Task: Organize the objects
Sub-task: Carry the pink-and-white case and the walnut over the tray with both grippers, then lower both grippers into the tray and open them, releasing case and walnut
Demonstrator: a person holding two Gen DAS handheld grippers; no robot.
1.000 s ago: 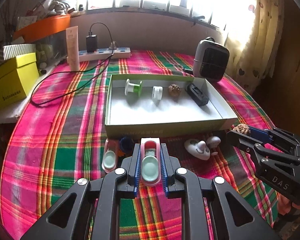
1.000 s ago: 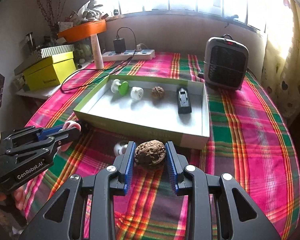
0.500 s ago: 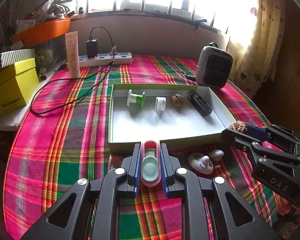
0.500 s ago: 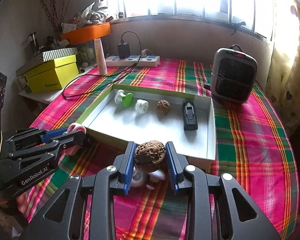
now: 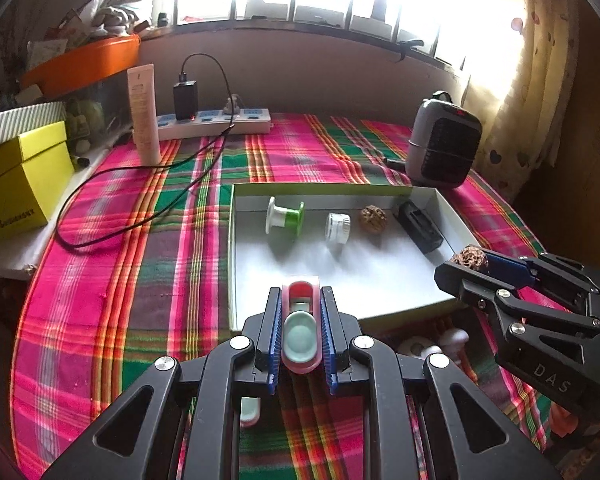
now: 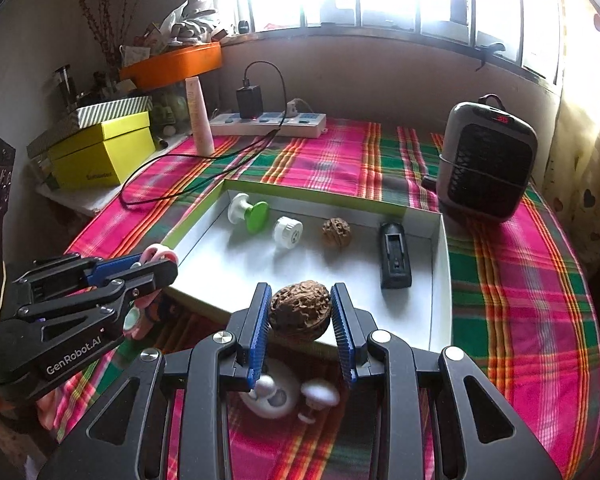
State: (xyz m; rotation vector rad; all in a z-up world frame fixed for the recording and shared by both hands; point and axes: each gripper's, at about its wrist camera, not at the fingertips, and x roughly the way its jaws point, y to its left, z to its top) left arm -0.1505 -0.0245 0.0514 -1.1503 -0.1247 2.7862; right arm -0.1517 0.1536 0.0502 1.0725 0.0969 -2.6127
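My left gripper is shut on a pink case with a mint oval insert, held above the near rim of the white tray. My right gripper is shut on a brown walnut, also over the tray's near edge. Each gripper shows in the other's view: the right one and the left one. Along the tray's far side lie a green and white spool, a white cap, a second walnut and a black block.
White mushroom-shaped pieces and another pink and mint piece lie on the plaid cloth before the tray. Behind it stand a grey heater, a power strip with a black cable, a cream tube and a yellow box.
Both grippers have moved forward from over the cloth to over the tray's near rim, each still holding its object. The pieces on the cloth now lie beneath them.
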